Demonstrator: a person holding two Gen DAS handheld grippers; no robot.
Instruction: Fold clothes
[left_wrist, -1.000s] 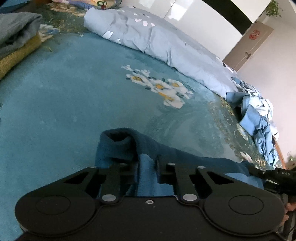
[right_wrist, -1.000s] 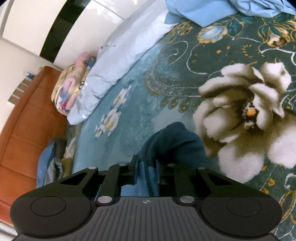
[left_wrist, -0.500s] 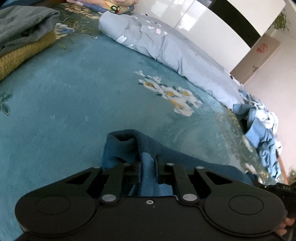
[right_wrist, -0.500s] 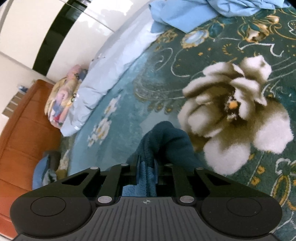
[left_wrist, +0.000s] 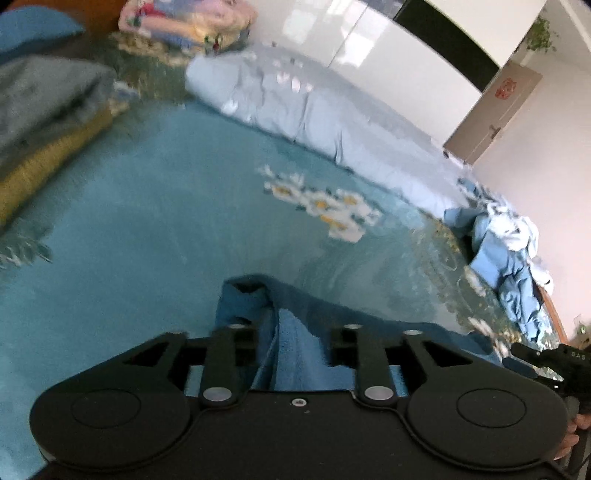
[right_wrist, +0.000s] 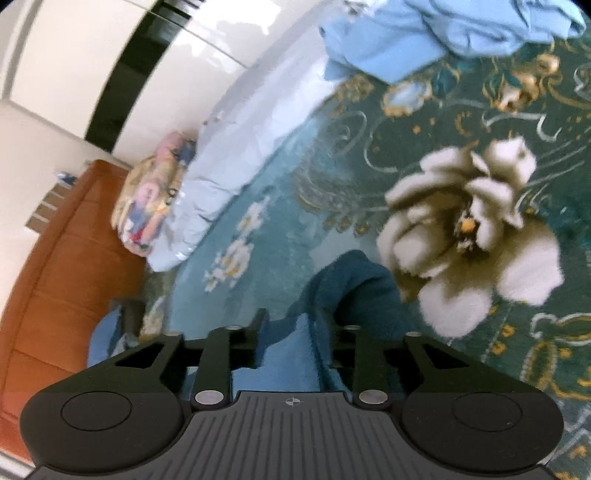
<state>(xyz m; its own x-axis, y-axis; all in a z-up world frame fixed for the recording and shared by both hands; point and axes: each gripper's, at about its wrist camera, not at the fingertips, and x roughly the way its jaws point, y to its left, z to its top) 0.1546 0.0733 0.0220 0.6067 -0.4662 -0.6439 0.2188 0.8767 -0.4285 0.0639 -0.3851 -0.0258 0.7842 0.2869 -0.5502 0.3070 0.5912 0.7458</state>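
As jaws open: left gripper (left_wrist: 293, 328) | right gripper (right_wrist: 295, 328) | blue garment (left_wrist: 295, 347) between both (pads clear)

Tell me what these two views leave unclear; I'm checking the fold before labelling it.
- Garment type and fold state: left wrist view, the left gripper body covers its near part.
- Garment's near edge: right wrist view, hidden under the right gripper.
- Folded stack: left wrist view, blurred, cut off by the left edge.
- Both jaws are opening; cloth lies between them.
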